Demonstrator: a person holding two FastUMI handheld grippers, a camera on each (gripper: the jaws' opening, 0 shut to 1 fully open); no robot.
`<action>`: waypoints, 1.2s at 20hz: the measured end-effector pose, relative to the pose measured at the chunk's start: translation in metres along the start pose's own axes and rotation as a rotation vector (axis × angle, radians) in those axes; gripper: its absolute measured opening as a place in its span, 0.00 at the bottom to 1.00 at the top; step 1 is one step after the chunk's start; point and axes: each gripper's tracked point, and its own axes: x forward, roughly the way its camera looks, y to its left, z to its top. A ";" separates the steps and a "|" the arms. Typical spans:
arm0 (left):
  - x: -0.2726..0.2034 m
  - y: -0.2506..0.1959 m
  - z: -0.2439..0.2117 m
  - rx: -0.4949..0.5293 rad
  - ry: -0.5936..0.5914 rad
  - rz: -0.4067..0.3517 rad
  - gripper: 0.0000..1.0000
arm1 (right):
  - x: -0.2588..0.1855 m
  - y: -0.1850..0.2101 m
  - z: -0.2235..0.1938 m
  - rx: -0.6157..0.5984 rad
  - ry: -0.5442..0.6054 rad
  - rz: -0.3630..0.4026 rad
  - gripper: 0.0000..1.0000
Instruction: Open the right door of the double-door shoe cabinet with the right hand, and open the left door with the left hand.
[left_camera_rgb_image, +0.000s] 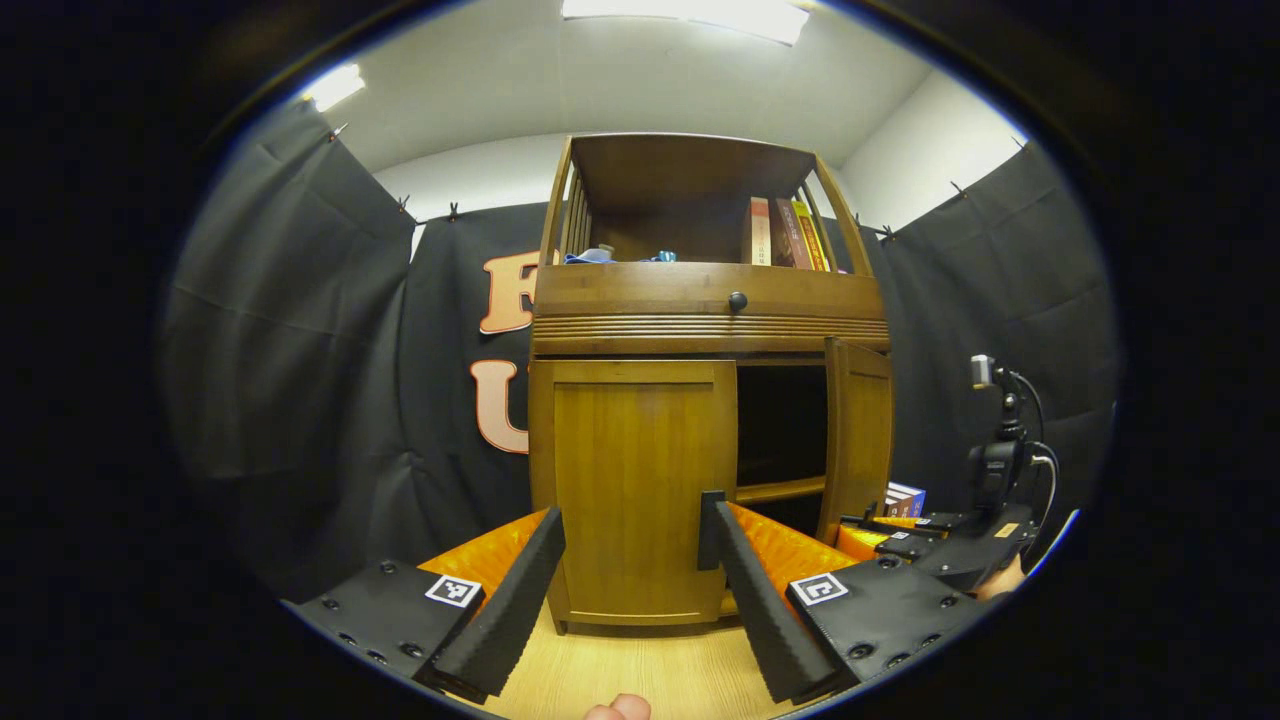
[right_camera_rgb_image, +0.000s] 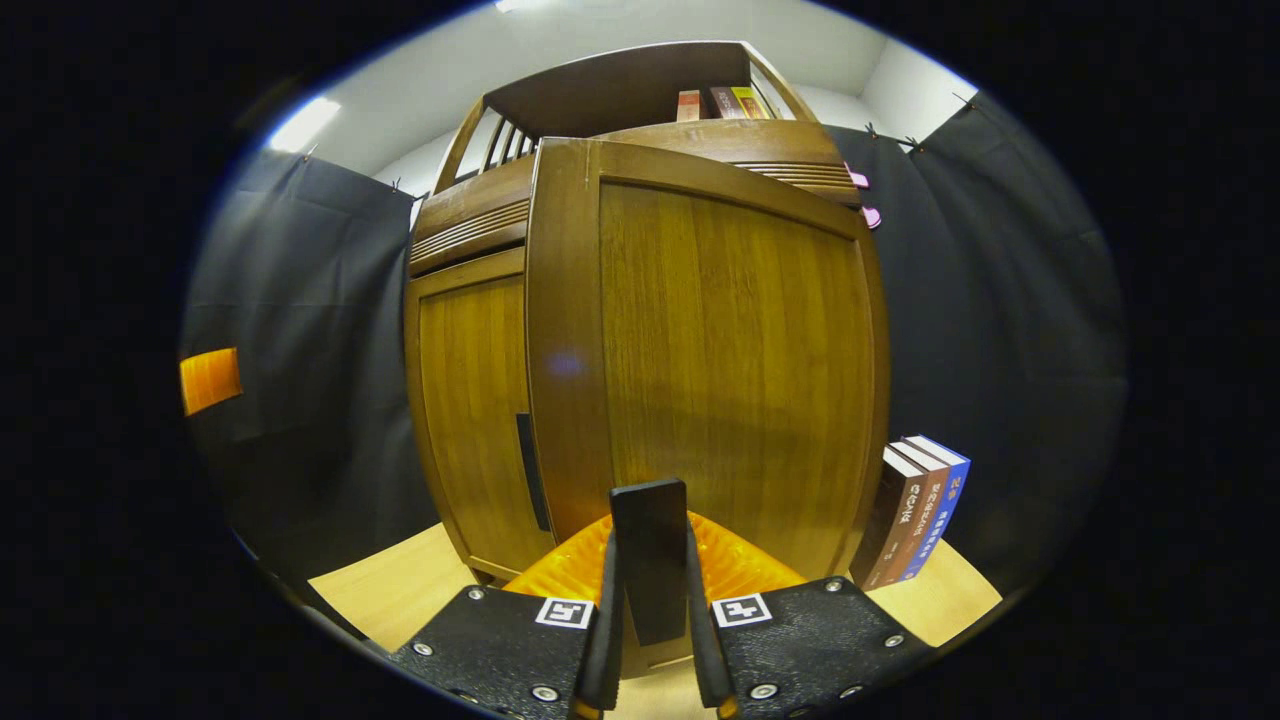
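Note:
The wooden shoe cabinet (left_camera_rgb_image: 700, 330) stands straight ahead in the left gripper view. Its left door (left_camera_rgb_image: 640, 480) is closed. Its right door (left_camera_rgb_image: 858, 430) is swung outward, showing a dark inside with a shelf. My left gripper (left_camera_rgb_image: 630, 520) is open a short way in front of the left door, touching nothing. My right gripper (left_camera_rgb_image: 885, 530) sits low at the open door's edge. In the right gripper view the right door (right_camera_rgb_image: 730, 370) looms close, and my right gripper (right_camera_rgb_image: 650, 535) is shut on its black handle (right_camera_rgb_image: 650, 500). The left door's black handle (right_camera_rgb_image: 530, 470) is free.
A few books (right_camera_rgb_image: 920, 510) stand on the light wood floor (left_camera_rgb_image: 640, 670) against the cabinet's right side. Above the doors is a drawer with a dark knob (left_camera_rgb_image: 737, 301), and more books (left_camera_rgb_image: 785, 235) on the open shelf. Black cloth hangs all around.

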 end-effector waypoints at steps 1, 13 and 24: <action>0.000 -0.004 -0.001 -0.002 0.002 -0.005 0.96 | -0.006 -0.006 0.000 0.000 0.000 -0.005 0.29; 0.004 -0.045 -0.003 -0.021 -0.001 -0.053 1.00 | -0.065 -0.065 -0.003 -0.029 -0.009 -0.102 0.29; 0.007 -0.067 -0.010 -0.026 0.008 -0.079 0.93 | -0.090 -0.115 0.000 -0.005 -0.031 -0.199 0.15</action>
